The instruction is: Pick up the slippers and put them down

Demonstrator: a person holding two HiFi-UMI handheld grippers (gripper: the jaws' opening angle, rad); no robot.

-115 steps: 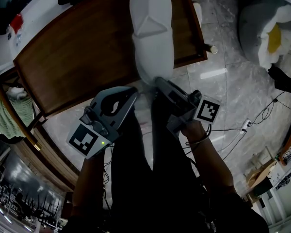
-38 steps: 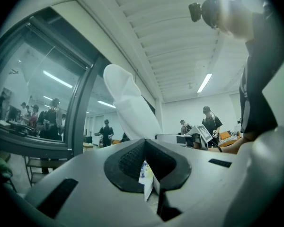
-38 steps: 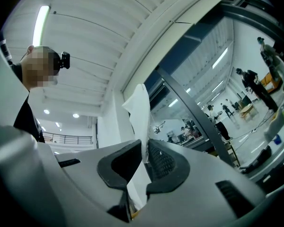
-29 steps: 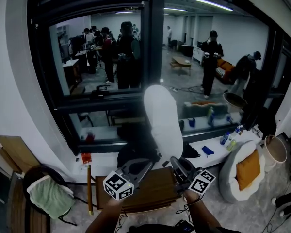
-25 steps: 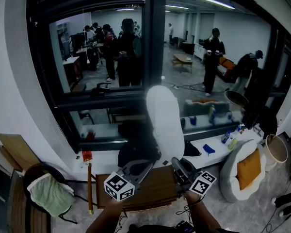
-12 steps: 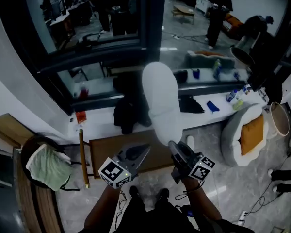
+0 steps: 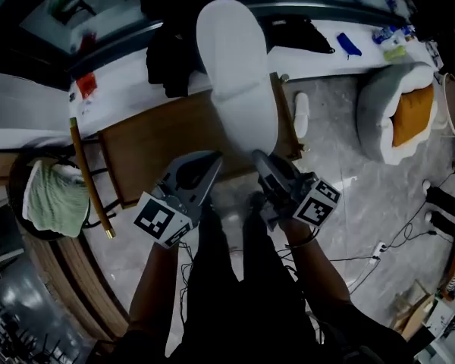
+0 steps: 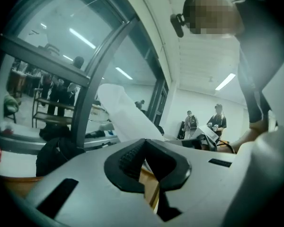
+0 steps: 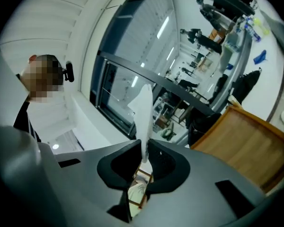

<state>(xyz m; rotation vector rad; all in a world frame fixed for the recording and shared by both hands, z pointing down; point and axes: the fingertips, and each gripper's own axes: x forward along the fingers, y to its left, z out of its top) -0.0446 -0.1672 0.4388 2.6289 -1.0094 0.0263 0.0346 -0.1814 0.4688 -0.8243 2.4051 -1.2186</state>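
A long white slipper (image 7: 235, 67) hangs over the brown wooden table (image 7: 159, 139), its toe pointing away from me. My right gripper (image 7: 259, 156) is shut on the slipper's near end. In the right gripper view the thin white edge of the slipper (image 9: 143, 112) runs down between the right gripper's (image 9: 145, 148) pads. My left gripper (image 7: 212, 158) sits just left of that end, jaws shut with nothing between them. In the left gripper view the slipper (image 8: 123, 115) rises beyond the left gripper (image 8: 144, 143). A small white thing, perhaps another slipper (image 7: 301, 114), lies on the floor by the table's right edge.
A white round cushion bed with an orange pillow (image 7: 398, 112) lies on the marble floor at right. A chair with a green towel (image 7: 53, 196) stands at left beside a wooden stick (image 7: 87, 173). Black clothes (image 7: 171, 44) lie beyond the table. Cables (image 7: 379, 249) trail at lower right.
Both grippers have sunk, the right one still carrying the slipper, from in front of the window to just above the table. The head view has tipped down to the floor.
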